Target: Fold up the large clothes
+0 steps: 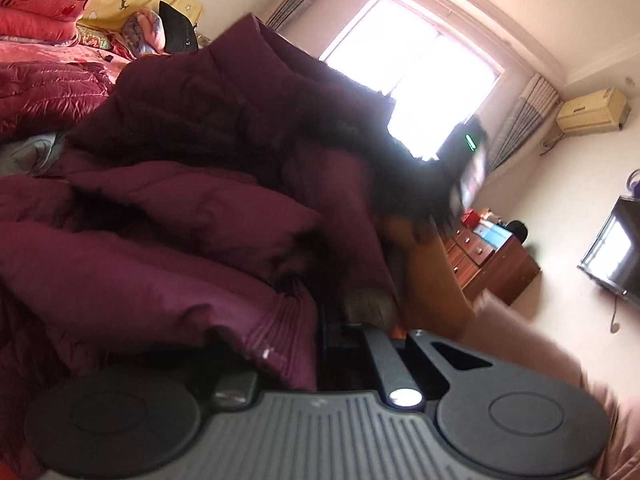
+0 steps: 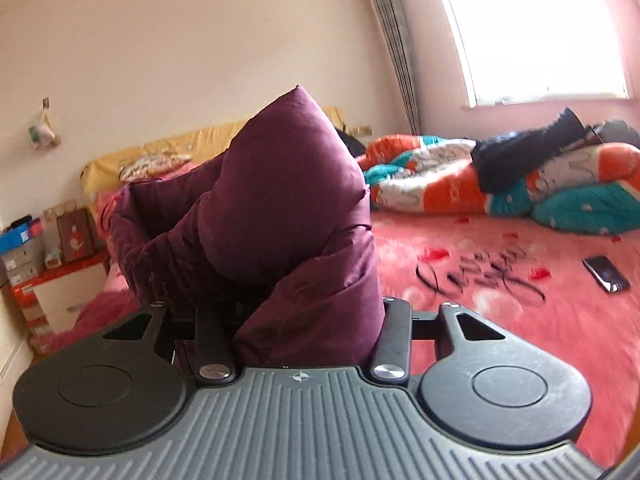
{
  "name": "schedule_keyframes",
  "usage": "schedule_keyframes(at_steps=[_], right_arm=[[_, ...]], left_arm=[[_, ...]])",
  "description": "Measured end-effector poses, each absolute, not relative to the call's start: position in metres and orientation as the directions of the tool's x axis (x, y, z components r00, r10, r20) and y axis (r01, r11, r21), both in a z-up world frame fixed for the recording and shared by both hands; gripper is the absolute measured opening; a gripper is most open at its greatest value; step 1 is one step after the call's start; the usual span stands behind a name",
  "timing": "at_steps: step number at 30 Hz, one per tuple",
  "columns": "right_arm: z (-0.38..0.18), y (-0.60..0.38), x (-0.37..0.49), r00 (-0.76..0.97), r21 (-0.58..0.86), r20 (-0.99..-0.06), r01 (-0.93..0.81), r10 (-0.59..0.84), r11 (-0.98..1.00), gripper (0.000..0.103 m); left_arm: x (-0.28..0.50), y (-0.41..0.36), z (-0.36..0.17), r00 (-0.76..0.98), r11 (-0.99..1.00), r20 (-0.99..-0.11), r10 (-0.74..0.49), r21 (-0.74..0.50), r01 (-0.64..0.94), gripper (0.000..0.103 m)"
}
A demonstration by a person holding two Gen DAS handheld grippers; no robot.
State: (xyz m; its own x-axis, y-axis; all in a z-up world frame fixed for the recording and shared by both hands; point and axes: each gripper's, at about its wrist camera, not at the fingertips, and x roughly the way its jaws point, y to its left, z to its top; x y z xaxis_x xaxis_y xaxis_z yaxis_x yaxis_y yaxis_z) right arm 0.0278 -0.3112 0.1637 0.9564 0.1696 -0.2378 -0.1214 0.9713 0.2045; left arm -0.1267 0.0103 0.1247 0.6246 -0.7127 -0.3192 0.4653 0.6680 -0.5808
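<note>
Holding a fat fold of the purple puffy coat (image 2: 280, 216), the right gripper (image 2: 304, 316) has its two black fingers pressed on the cloth from both sides, so it is clamped on the coat. The left gripper (image 1: 352, 332) has its fingers squeezed tight together, and the ribbed cuff (image 1: 280, 320) of the coat bunches right at them; it looks pinched there, but the pads are hidden, so I cannot be sure. The coat hangs lifted between the two grippers, above the near part of the bed (image 2: 520, 320), not lying flat on it. It has a dark furry trim (image 1: 384, 168) near the top. The coat looks soft, squishy and light for how big it is, full of stuffing in long sewn rows. The outside looks smooth and a bit slippery, so a thin pinch could slide off. I think the best spots to take hold are the cuff, the hem or a thick seam, where the cloth is firmer. It will flop and puff back up, so folds need pressing down. The bed has a pink sheet with black curly writing, a bright orange and teal quilt (image 2: 500, 184) by its far edge, and a phone (image 2: 606, 274) near its right edge.
</note>
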Motion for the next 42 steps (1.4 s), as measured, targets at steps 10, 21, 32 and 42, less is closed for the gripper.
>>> schedule_keyframes(at_steps=[10,21,32,42], right_arm=[[0.1,-0.351,0.092,0.924,0.26,-0.38,0.078,0.028,0.962,0.081],[0.113,-0.377,-0.003,0.939,0.268,-0.326,0.201,-0.107,0.942,0.103],[0.109,-0.347,-0.143,0.918,0.366,-0.396,0.15,0.008,0.919,0.103],[0.093,-0.276,-0.204,0.801,0.538,-0.521,0.041,0.295,0.842,0.103]], left_arm=[[-0.091,-0.016,0.076,0.572,0.738,-0.479,-0.665,-0.536,0.409,0.008],[-0.108,0.0,0.096,0.634,0.81,-0.519,-0.574,-0.476,0.343,0.041],[-0.15,0.037,0.146,0.758,0.842,-0.422,-0.498,-0.445,0.305,0.061],[-0.174,0.048,0.164,0.835,0.882,-0.371,-0.406,-0.397,0.253,0.071]])
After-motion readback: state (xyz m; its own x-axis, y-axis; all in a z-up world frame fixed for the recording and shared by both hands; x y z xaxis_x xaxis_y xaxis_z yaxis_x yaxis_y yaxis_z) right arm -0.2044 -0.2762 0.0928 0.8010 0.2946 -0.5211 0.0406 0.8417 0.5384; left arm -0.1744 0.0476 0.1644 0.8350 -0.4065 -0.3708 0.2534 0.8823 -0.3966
